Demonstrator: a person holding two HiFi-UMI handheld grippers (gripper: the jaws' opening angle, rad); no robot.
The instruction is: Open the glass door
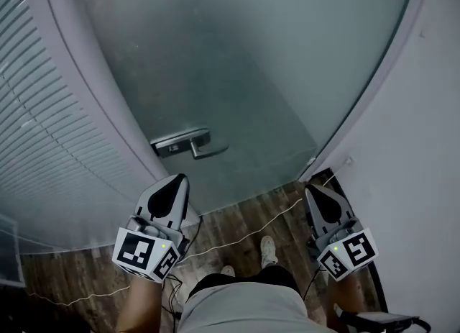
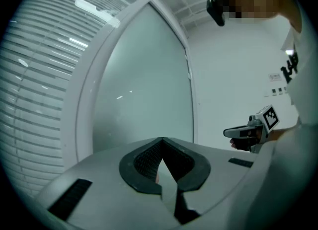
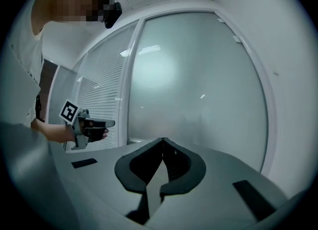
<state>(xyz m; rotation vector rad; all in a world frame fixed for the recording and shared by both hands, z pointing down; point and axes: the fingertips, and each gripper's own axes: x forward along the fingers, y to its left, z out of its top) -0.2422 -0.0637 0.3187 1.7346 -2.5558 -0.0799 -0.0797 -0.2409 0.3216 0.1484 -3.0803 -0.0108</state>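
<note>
A frosted glass door (image 1: 237, 65) fills the head view, closed in its grey frame (image 1: 93, 108). Its metal lever handle (image 1: 192, 143) sits on the door's left edge, low in the picture. My left gripper (image 1: 178, 179) hangs just below and slightly left of the handle, apart from it, jaws shut and empty. My right gripper (image 1: 312, 189) is near the door's lower right corner, also shut on nothing. The left gripper view shows the same pane (image 2: 144, 85) ahead and the right gripper (image 2: 243, 132) off to the side. In the right gripper view the glass (image 3: 198, 85) is ahead.
A glass wall with horizontal blinds (image 1: 36, 130) runs along the left. A white wall (image 1: 424, 144) stands on the right. The person's shoes (image 1: 267, 249) rest on a wooden floor (image 1: 237, 213), where a thin white cable (image 1: 244, 232) trails across.
</note>
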